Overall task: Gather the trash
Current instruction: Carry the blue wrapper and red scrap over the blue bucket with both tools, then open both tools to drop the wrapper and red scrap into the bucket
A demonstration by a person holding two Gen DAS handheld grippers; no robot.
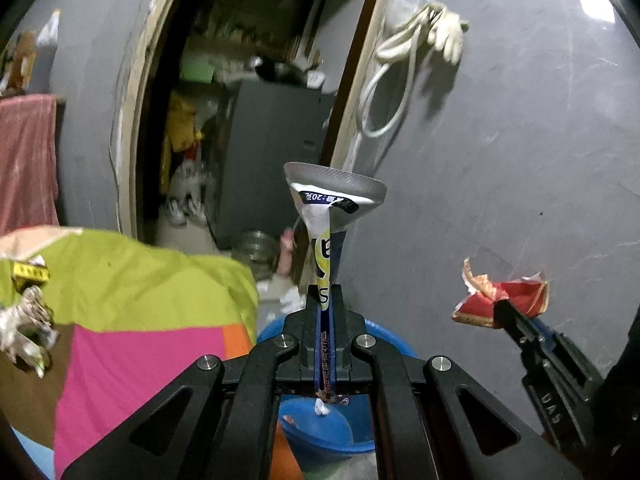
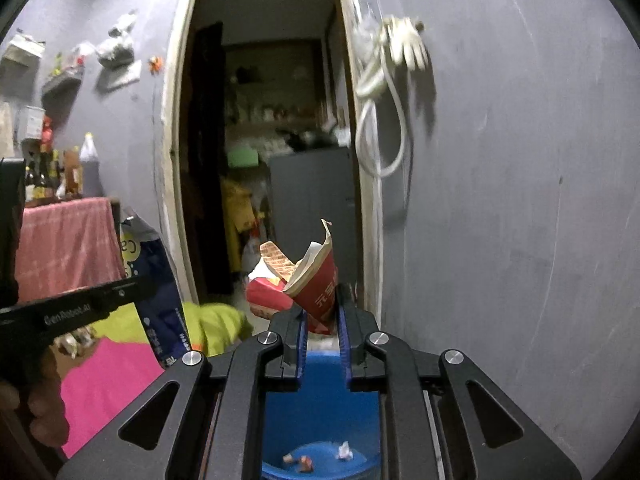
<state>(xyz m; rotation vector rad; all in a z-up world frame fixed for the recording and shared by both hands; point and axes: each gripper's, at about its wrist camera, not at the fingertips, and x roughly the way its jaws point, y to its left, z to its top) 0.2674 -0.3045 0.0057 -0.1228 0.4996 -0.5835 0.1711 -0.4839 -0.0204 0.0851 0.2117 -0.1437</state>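
My left gripper is shut on a blue, white and silver snack wrapper that sticks up between its fingers. It also shows in the right wrist view. My right gripper is shut on a torn red paper carton, which also shows at the right of the left wrist view. Both grippers hang above a blue bin with a few small scraps on its bottom. The bin also shows under the left gripper.
A table with a lime, pink and brown cloth stands at the left, with crumpled wrappers on it. A grey wall is at the right, with a white cable and glove hanging. An open doorway lies ahead.
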